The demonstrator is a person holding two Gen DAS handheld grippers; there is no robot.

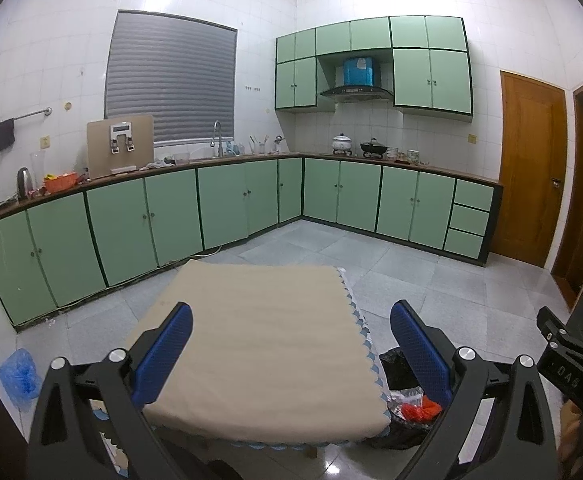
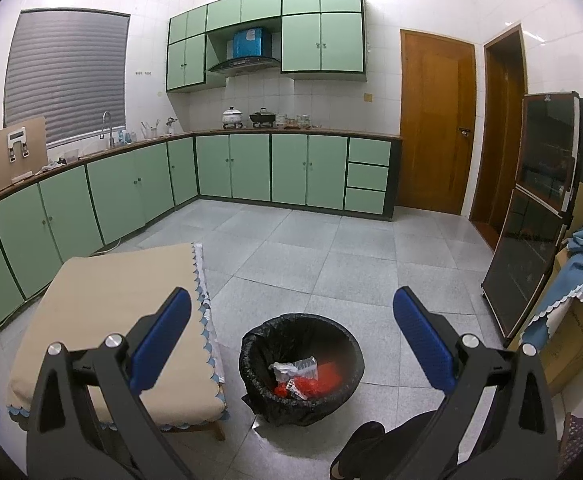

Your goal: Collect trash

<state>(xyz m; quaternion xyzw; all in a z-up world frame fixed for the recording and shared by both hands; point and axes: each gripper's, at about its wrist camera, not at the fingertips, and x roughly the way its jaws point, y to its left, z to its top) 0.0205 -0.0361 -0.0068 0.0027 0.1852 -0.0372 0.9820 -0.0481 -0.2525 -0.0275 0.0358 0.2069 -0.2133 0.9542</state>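
A round bin with a black liner (image 2: 301,368) stands on the floor right of a low table. Inside it lie red wrappers and clear plastic trash (image 2: 299,380). My right gripper (image 2: 291,320) is open and empty, held above and just in front of the bin. My left gripper (image 1: 291,336) is open and empty over the table's beige cloth (image 1: 259,344). In the left wrist view the bin (image 1: 401,412) shows partly behind the table's right edge and my right finger. The right gripper's body (image 1: 571,364) shows at that view's right edge.
Green kitchen cabinets (image 2: 139,188) run along the left and far walls. A wooden door (image 2: 435,120) and a dark glass cabinet (image 2: 531,216) stand at right, with a cardboard box under a blue cloth (image 2: 579,280). A blue bag (image 1: 17,374) lies by the left wall.
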